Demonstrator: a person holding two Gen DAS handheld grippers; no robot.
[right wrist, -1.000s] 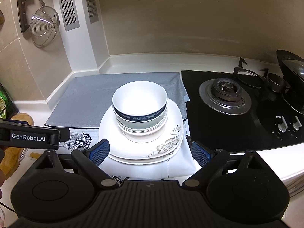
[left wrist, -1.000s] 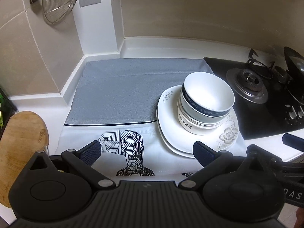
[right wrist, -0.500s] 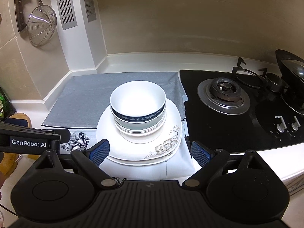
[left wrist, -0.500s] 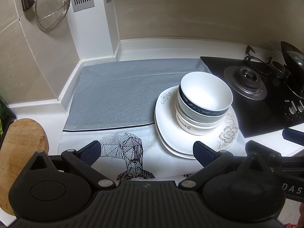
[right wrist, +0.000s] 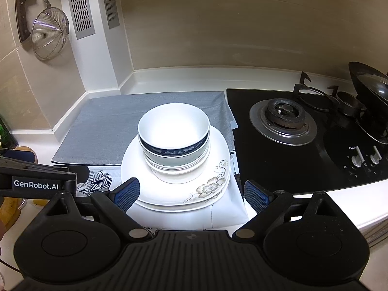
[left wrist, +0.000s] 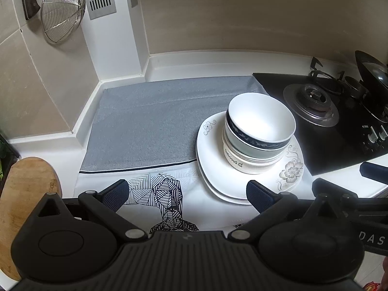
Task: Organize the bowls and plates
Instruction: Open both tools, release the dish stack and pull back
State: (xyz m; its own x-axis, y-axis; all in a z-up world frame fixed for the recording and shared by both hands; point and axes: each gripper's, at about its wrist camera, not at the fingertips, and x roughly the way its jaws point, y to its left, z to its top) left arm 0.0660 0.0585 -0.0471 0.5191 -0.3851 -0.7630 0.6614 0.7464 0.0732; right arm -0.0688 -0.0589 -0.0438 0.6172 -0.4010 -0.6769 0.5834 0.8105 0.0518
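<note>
1. We see a white worktop [right wrist: 184, 77] running into a corner, with a black gas hob [right wrist: 303, 145] at its right end.
2. A grey mat [left wrist: 150, 121] covers the worktop's rear part, and in front of it lies a white cloth [left wrist: 169, 194] printed with a black geometric figure.
3. Our stack of plates [right wrist: 145, 189] sits across the mat's front edge and the cloth, just beside the hob; the top plate carries a flower print near its front right rim.
4. A stack of bowls [right wrist: 173, 143] stands on the plates, nested upright; the topmost is white inside with a dark blue patterned band outside, and the lowest reads "Delicious" on its side.
5. Our left gripper [left wrist: 186, 195] hovers over the cloth, left of the plates, fingers spread wide and holding nothing.
6. Our right gripper [right wrist: 191, 194] hangs in front of the plates, fingers likewise wide apart and empty, the near plate rim showing between them.
7. A wire strainer [left wrist: 61, 15] hangs on the wall at the left.
</note>
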